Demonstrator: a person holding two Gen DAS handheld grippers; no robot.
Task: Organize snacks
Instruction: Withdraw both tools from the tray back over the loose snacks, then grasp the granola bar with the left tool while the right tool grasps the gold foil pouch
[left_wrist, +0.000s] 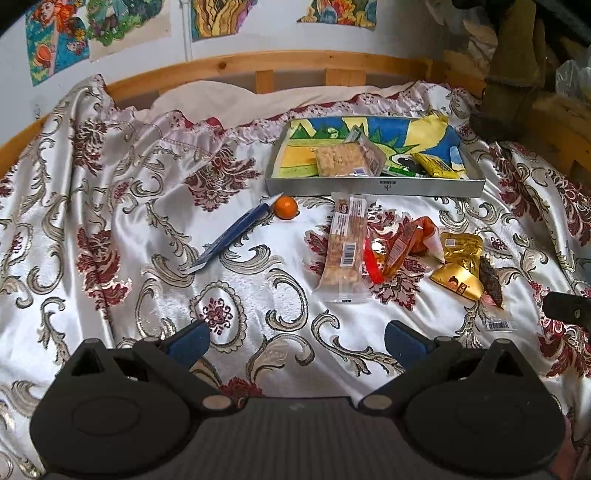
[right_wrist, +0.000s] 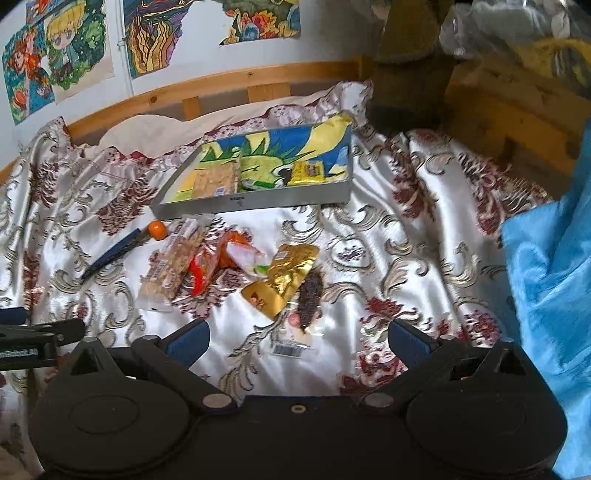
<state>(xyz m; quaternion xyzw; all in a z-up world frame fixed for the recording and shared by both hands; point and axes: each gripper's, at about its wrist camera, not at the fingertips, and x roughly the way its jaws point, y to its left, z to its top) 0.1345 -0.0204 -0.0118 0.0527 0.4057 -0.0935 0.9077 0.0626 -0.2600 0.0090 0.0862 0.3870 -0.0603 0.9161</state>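
A shallow grey tray (left_wrist: 373, 187) (right_wrist: 255, 202) lies on the bedspread and holds a clear cracker pack (left_wrist: 347, 158) and a yellow packet (left_wrist: 436, 165). In front of it lie a long cracker bar (left_wrist: 345, 249) (right_wrist: 170, 264), an orange-red packet (left_wrist: 400, 245) (right_wrist: 218, 258), a gold packet (left_wrist: 458, 264) (right_wrist: 284, 278), a dark snack in clear wrap (left_wrist: 491, 282) (right_wrist: 310, 295), a small orange (left_wrist: 286, 206) (right_wrist: 157, 229) and a blue sachet (left_wrist: 236, 232). My left gripper (left_wrist: 295, 341) is open and empty, short of the bar. My right gripper (right_wrist: 297, 341) is open and empty, just short of the dark snack.
A wooden bed rail (left_wrist: 236, 64) runs along the back under wall drawings. A blue cloth (right_wrist: 546, 295) lies at the right. Wooden framing and a bag (right_wrist: 517, 44) stand at the back right. The left gripper's edge shows in the right wrist view (right_wrist: 37, 339).
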